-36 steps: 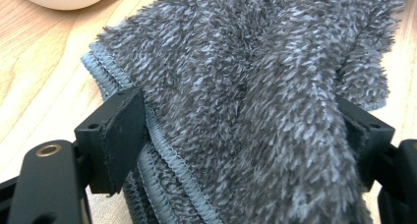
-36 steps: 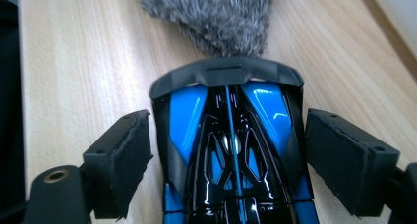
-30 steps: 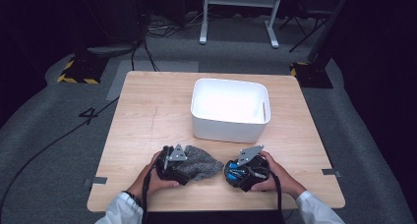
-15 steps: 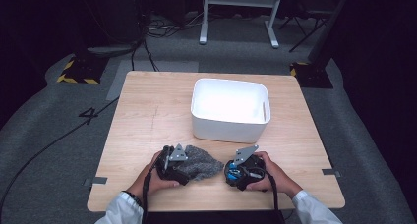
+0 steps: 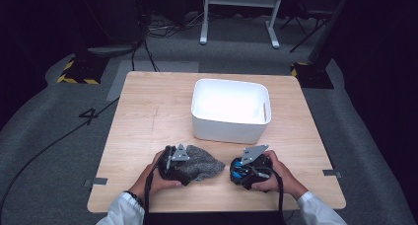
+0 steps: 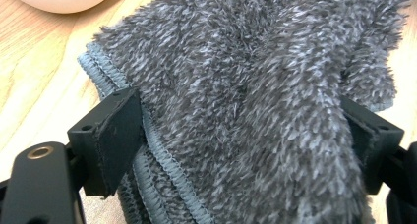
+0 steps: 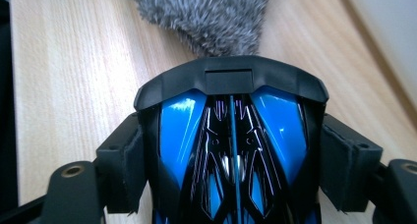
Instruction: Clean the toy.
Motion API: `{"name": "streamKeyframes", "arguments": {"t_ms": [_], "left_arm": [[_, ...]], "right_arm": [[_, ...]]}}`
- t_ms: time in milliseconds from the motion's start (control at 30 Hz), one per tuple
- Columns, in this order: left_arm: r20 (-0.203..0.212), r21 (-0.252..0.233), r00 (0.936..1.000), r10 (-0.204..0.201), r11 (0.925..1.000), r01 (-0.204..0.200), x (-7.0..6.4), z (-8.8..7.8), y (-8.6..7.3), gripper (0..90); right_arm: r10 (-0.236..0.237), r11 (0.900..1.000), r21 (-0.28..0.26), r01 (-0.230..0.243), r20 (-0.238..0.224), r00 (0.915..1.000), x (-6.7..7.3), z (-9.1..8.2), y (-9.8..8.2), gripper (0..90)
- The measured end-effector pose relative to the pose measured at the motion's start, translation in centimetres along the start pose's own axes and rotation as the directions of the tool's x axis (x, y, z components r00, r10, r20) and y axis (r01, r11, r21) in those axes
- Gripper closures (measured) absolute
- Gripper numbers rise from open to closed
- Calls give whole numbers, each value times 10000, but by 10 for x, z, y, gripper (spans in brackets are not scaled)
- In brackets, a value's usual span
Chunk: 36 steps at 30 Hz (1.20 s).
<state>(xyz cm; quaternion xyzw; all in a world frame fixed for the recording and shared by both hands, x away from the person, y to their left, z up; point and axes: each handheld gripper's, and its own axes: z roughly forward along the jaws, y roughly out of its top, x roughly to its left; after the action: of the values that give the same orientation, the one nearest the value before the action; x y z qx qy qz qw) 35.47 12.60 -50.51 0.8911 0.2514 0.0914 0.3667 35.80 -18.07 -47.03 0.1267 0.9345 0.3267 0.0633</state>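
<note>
A grey fuzzy cloth [image 5: 203, 162] lies bunched on the wooden table [image 5: 148, 116] near its front edge. My left gripper [image 5: 192, 168] comes at it from the left, and the cloth [image 6: 246, 86] fills the gap between the jaws. Both pads [image 6: 115, 135] press against its folds. The jaws have just been opening a little with the cloth still between them. To the right, my right gripper [image 5: 237, 172] is shut on a blue and black toy car [image 7: 231, 135], with a pad on each side of its body. The car's front points toward the cloth [image 7: 206, 17].
A white plastic bin [image 5: 229, 127] stands just behind both grippers at the table's middle, its wall close to the cloth and the car. Bare wood stretches to the left and far side. Cables and stand legs lie on the grey floor beyond.
</note>
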Motion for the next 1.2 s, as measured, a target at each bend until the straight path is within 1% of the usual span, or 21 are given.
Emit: {"name": "streamKeyframes", "arguments": {"t_ms": [33, 100, 200, 267, 367, 433, 567, 733, 800, 867, 933, 967, 1100, 1200], "left_arm": [[-1, 4, 10000, 4, 10000, -4, 0, 0, 0, 164], [-1, -4, 10000, 1, 10000, -1, 0, 0, 0, 164], [11, -1, 10000, 4, 10000, -4, 0, 0, 0, 164], [14, -5, 10000, 8, 10000, -8, 0, 0, 0, 164], [15, -4, 10000, 9, 10000, -9, 0, 0, 0, 164], [21, -7, 10000, 3, 10000, -3, 0, 0, 0, 164], [7, -3, 10000, 6, 10000, -6, 0, 0, 0, 164], [-23, -19, 10000, 0, 10000, 0, 0, 0, 0, 164], [-69, 115, 10000, -41, 9999, 42, -1, -1, 1, 164], [-220, 391, 9996, -159, 9991, 168, -3, -2, 6, 163], [-87, 383, 9997, -244, 9990, 247, -4, -3, 10, 160], [-25, 321, 9998, -208, 9993, 209, -5, -4, 12, 161], [141, 118, 9994, 326, 9994, -328, -13, -5, 21, 161], [80, 281, 9981, 612, 9977, -614, -17, 0, 30, 160]], "right_arm": [[62, 9999, -84, -62, 34, 10000, 0, -3, -1, 250], [152, 9990, -413, -149, 65, 9999, -1, -13, -3, 251], [371, 9957, -856, -353, 194, 9991, -4, -25, -7, 252], [565, 9915, -1185, -532, 252, 9981, -8, -34, -10, 252], [724, 9858, -1544, -661, 351, 9968, -11, -44, -12, 253], [786, 9830, -1693, -712, 375, 9962, -13, -49, -13, 253], [704, 9801, -1897, -594, 522, 9961, -11, -57, -13, 253], [590, 9731, -2261, -438, 611, 9964, -8, -67, -13, 253], [601, 9689, -2436, -433, 619, 9963, -7, -72, -15, 254], [661, 9671, -2498, -476, 662, 9956, -6, -74, -17, 254], [706, 9655, -2558, -499, 722, 9949, -7, -75, -18, 254], [741, 9642, -2598, -525, 740, 9945, -7, -75, -18, 254], [675, 9647, -2594, -464, 732, 9950, -7, -75, -18, 254], [706, 9646, -2588, -499, 714, 9949, -7, -74, -19, 254]]}}
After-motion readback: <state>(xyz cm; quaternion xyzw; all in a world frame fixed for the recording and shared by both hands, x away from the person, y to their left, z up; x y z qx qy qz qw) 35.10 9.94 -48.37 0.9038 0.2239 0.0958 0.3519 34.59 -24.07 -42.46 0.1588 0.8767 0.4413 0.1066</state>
